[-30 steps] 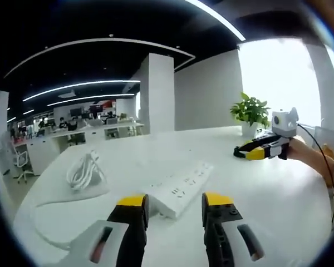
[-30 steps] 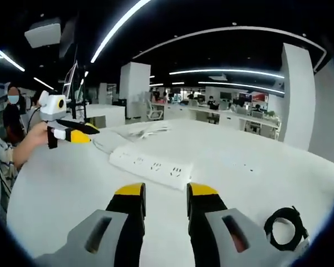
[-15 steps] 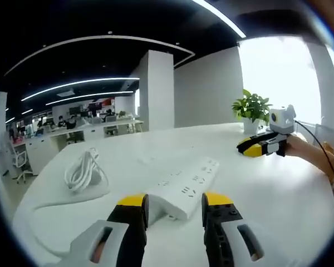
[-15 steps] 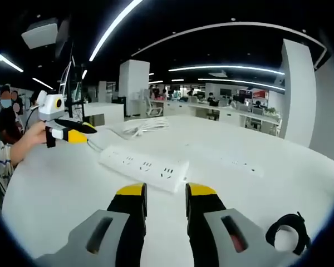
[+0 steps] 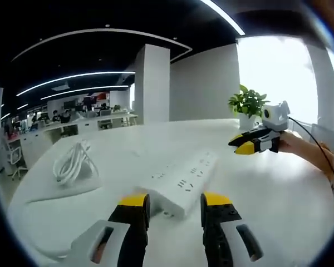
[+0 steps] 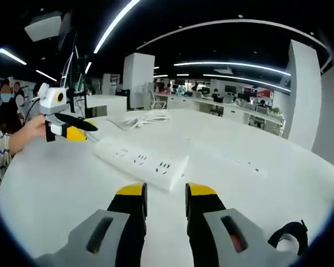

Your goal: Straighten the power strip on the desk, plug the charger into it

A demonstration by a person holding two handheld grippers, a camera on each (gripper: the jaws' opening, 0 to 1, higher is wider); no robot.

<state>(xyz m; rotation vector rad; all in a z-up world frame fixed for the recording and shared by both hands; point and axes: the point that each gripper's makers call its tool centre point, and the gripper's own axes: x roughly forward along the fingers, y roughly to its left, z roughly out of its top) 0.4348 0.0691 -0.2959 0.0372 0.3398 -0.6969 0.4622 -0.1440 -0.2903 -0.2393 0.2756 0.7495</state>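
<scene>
Jaws are parted on both grippers, left gripper [image 5: 171,201] and right gripper [image 6: 165,192], each aimed at an end of the power strip [image 5: 181,182], apparently for straightening it on the desk [image 5: 267,200]; nothing is gripped yet.

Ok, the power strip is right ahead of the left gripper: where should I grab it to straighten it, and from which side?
Judging from the left gripper view, take the power strip at its near end, just beyond the left gripper. Its long, flat bar shape suits open jaws closing across its narrow width, coming straight in low over the desk. Holding one end should give leverage to swing it.
</scene>
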